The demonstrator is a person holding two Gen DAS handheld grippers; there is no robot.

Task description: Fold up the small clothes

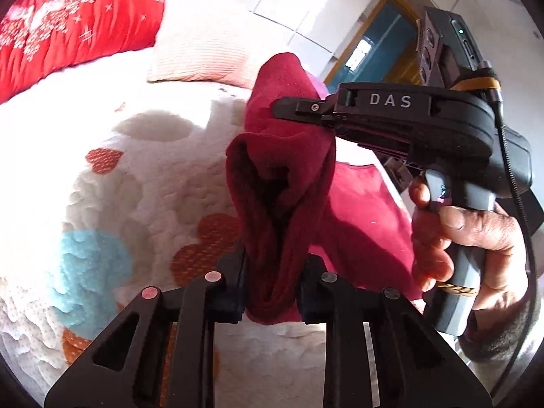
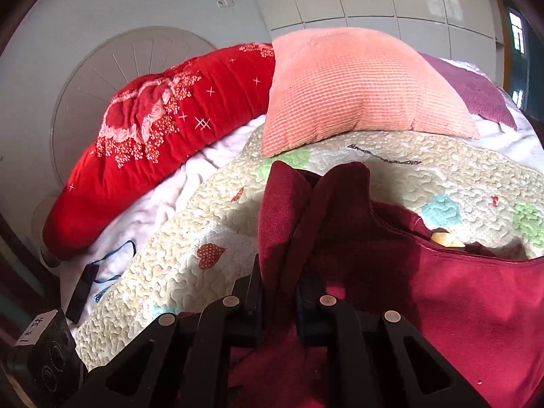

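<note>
The garment point(image 1: 282, 183) is dark crimson. The quilt point(image 2: 176, 265) is cream with red dotted hearts (also blue and green patches). One pillow point(image 2: 163, 136) is red with white flowers; the other pillow point(image 2: 357, 88) is ribbed peach.

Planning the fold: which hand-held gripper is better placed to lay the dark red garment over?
Right hand-held gripper: it pinches the dark red garment at its raised top, while the left hand-held gripper anchors the bottom.

Matt, soft crimson cloth garment point(image 1: 278, 183); bumpy stitched quilt point(image 2: 176, 265); ribbed plush peach pillow point(image 2: 350, 91); matt black plastic right gripper point(image 1: 302, 110).
</note>
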